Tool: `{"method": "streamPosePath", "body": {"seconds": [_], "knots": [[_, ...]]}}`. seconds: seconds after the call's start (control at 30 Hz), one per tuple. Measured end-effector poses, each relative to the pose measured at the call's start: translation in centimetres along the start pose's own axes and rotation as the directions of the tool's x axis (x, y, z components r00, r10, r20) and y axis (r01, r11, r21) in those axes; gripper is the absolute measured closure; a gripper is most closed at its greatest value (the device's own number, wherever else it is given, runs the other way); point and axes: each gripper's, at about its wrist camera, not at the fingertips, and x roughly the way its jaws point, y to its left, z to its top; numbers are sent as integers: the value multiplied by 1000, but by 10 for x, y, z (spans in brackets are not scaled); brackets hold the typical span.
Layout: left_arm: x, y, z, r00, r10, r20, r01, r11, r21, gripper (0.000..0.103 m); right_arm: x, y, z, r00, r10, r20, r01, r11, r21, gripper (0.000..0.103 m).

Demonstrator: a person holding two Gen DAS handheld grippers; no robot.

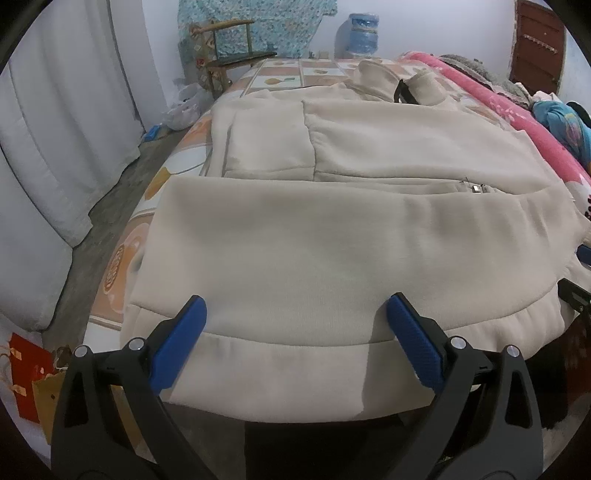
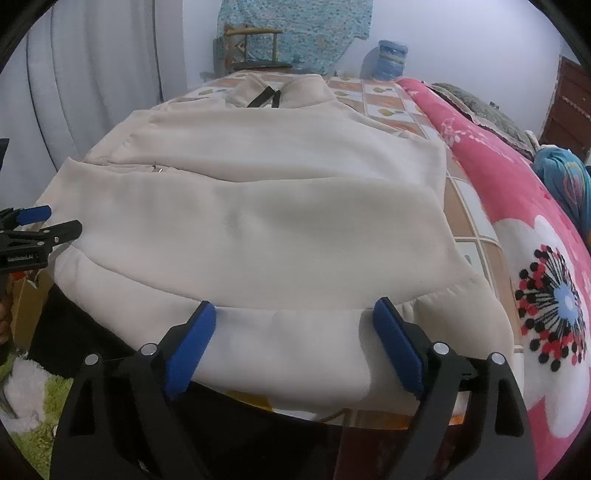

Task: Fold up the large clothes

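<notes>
Both grippers, left gripper [image 1: 295,310] and right gripper [image 2: 295,314], are hanging wide apart, holding nothing, over the near hem of the beige jacket [image 1: 332,240] lying on the bed [image 1: 280,74]; clamping only the top layer risks undoing its sleeve fold

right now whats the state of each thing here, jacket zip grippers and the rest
beige jacket: spread flat on the bed, one sleeve folded across its front, hem at the near edge
zip: pull visible, mostly hidden under the folded sleeve
left gripper: open, over the hem, pads not pressing the cloth
right gripper: open, over the hem, gripping nothing
pink blanket: bunched along the bed's far side
water jug: upright by the wall
</notes>
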Motion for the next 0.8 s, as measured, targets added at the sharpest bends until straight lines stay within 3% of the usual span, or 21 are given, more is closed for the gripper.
{"method": "streamPosePath", "body": {"seconds": [0.4,0.8], "knots": [[1,-1,1,999,23,-34,-23,1000,-16,7,1,0,14,997,0,-80,2,1000,18,17],[1,0,3,999,14,-48,-15,1000,-15,7,-1,18,47,996,33,-77,-31,999,26,17]]}}
